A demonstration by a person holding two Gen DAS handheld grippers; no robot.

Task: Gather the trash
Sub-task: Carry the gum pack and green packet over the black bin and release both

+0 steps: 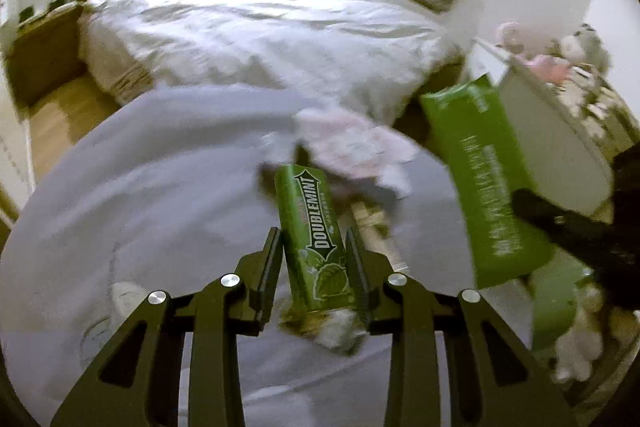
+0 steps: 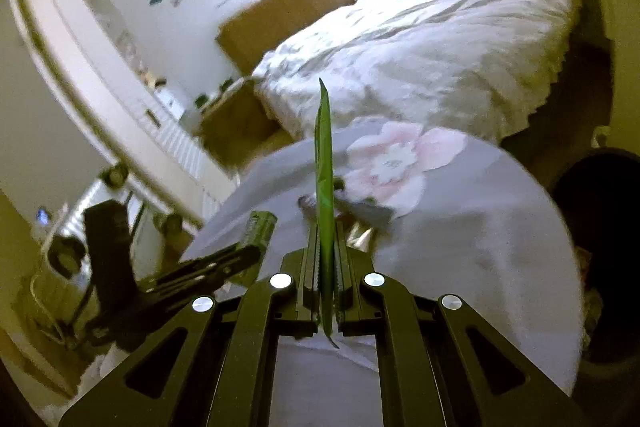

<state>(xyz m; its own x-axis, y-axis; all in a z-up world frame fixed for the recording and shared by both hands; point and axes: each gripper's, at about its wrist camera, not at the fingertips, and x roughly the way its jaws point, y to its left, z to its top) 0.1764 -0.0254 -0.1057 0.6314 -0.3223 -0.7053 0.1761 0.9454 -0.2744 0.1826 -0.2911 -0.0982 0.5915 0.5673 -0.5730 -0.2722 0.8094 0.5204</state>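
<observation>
While both grippers clamped — left gripper (image 1: 314,247) on Doublemint pack (image 1: 314,235), right gripper (image 2: 326,247) on green wrapper (image 2: 324,163).

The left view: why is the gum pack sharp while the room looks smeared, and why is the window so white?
Left view: the gum pack moves with the left tool, so it stays crisp while the bed blurs; window light is blown out. Right view: same glare, curved fisheye edges, and the wrapper seen edge-on in the right tool.

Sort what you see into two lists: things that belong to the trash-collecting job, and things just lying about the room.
Part of the job:
gum pack, held in the left tool
green wrapper, held in the right tool

Just lying about:
bed
grey rug
stuffed toys
</observation>
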